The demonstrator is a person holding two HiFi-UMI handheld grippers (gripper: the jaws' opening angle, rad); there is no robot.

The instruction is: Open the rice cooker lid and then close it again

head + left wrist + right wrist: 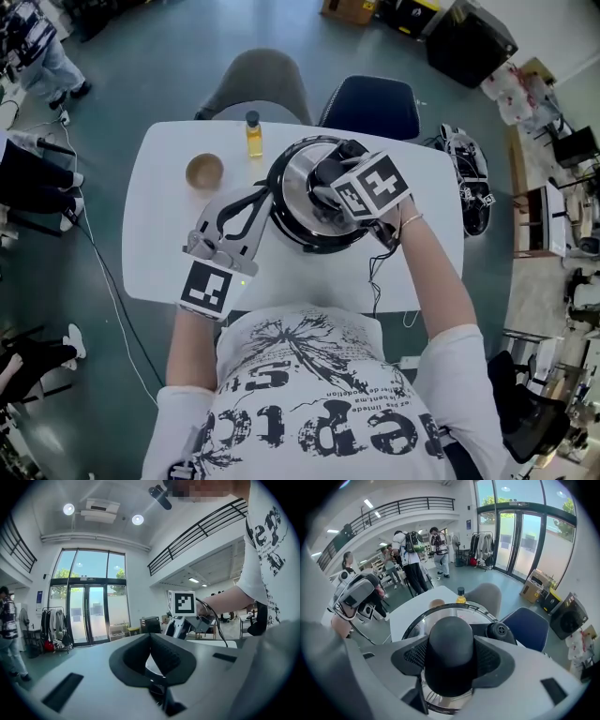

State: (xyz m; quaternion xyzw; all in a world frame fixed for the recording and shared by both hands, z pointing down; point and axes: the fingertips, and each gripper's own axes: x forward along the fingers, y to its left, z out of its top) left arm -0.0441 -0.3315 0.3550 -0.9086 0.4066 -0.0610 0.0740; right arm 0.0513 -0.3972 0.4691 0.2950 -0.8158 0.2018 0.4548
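The black rice cooker (pixel 302 239) stands mid-table under a glass lid (pixel 292 186) with a steel rim. My right gripper (pixel 330 178) reaches down from the near right and is shut on the lid's black knob (pixel 451 644), a pad pressed against each side. The lid's rim (pixel 423 620) shows below the knob in the right gripper view. My left gripper (pixel 265 194) lies level on the cooker's left side with its tips by the rim. Its jaws (pixel 150 637) meet at the tips with nothing between them. I cannot tell whether the lid rests fully on the pot.
A wooden bowl (pixel 204 172) and a small yellow bottle (pixel 254 134) stand on the white table (pixel 159 244) behind and left of the cooker. A grey chair (pixel 258 84) and a blue chair (pixel 375 105) are at the far edge. A cord (pixel 375 277) trails off the near edge.
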